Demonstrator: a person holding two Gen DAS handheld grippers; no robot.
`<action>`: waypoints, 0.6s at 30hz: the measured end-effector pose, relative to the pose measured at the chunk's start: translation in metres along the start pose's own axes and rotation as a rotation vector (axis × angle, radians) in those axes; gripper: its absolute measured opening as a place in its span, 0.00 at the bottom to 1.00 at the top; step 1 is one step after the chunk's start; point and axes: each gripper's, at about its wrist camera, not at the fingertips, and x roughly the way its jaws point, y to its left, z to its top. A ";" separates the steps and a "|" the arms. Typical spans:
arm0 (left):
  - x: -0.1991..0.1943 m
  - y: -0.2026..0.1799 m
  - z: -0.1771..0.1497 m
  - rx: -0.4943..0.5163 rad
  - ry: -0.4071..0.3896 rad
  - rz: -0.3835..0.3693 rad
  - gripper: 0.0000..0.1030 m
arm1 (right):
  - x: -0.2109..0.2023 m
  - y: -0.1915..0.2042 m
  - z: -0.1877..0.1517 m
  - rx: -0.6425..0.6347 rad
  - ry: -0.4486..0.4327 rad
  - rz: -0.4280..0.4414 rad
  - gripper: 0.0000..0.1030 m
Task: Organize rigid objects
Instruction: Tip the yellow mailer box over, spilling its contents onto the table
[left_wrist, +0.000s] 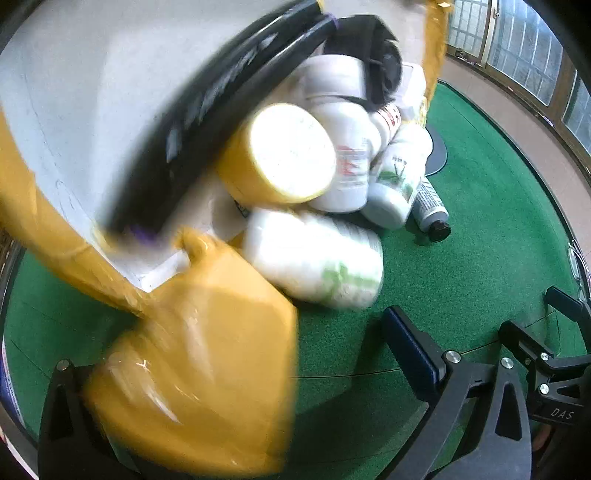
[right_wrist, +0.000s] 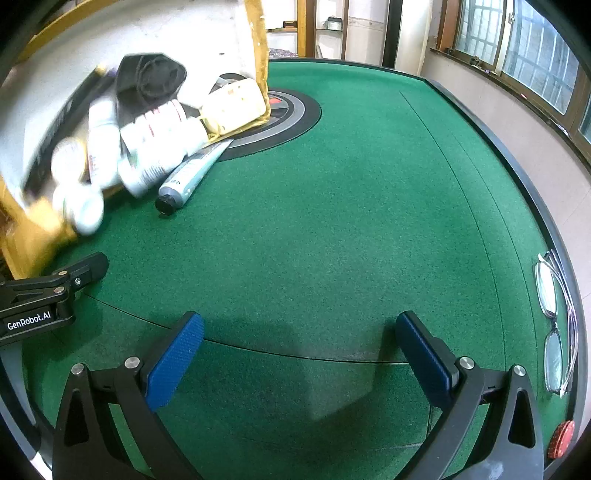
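A yellow-taped cardboard box (left_wrist: 55, 110) lies tipped on the green felt, and its contents spill out blurred. A cream-lidded yellow jar (left_wrist: 291, 151), white bottles (left_wrist: 317, 258) and a long black case (left_wrist: 207, 122) pile at its mouth. In the right wrist view the same white bottles (right_wrist: 155, 140) show far left. A grey tube with a black cap (right_wrist: 188, 177) lies on the felt. My left gripper (left_wrist: 236, 343) is open, with the box's yellow flap (left_wrist: 192, 369) lying between its jaws against the left one. My right gripper (right_wrist: 299, 321) is open and holds nothing.
Green felt table (right_wrist: 332, 221) with a dark round disc (right_wrist: 291, 110) beside the box. Eyeglasses (right_wrist: 554, 321) and a red round item (right_wrist: 561, 437) lie near the right rim. Windows and a wall stand beyond the table.
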 end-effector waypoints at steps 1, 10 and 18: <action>0.000 0.000 0.000 0.000 0.000 0.000 1.00 | 0.000 0.000 0.000 0.000 0.000 0.000 0.99; 0.003 -0.003 0.006 0.002 0.000 0.006 1.00 | 0.000 0.000 0.000 0.000 0.000 0.000 0.99; 0.005 -0.005 0.009 0.006 0.000 0.007 1.00 | 0.000 0.000 0.000 0.000 0.000 0.000 0.99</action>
